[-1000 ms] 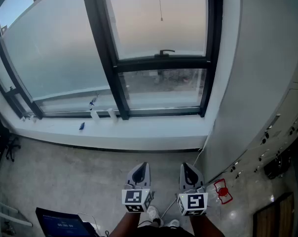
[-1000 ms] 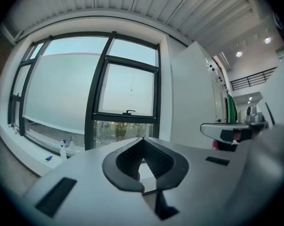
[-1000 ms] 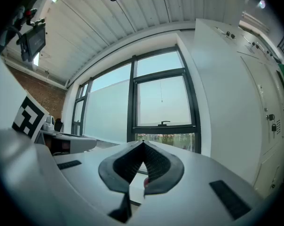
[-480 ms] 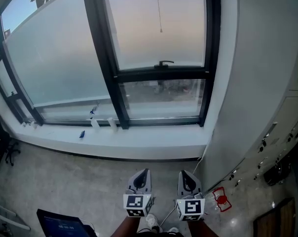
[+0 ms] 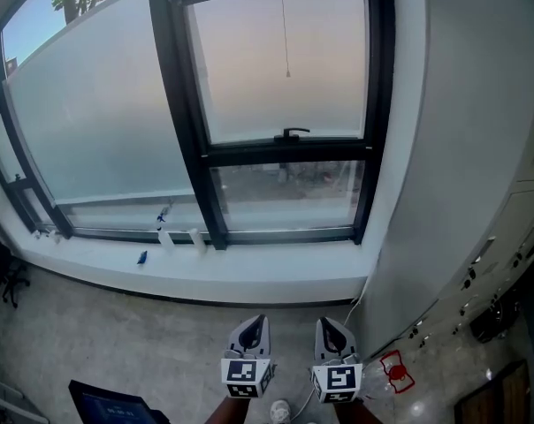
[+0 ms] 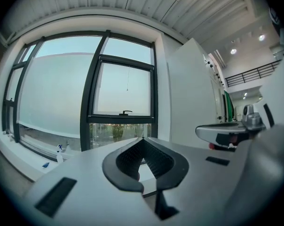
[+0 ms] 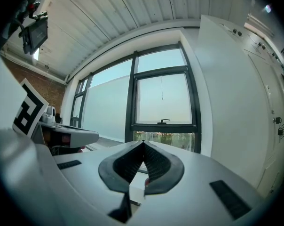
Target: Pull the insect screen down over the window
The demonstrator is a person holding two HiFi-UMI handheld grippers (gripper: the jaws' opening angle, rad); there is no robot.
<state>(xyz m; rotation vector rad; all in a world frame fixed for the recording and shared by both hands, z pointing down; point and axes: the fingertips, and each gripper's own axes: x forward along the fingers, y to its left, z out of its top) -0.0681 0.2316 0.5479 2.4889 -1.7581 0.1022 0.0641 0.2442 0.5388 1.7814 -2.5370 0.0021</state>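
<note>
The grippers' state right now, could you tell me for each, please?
Left gripper: closed, holding nothing.
Right gripper: closed, holding nothing.

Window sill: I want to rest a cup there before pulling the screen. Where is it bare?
The sill is bare under the right-hand pane, from the middle frame post to the white wall. It is crowded left of that post: two small white containers, a spray bottle and a small blue item.
</note>
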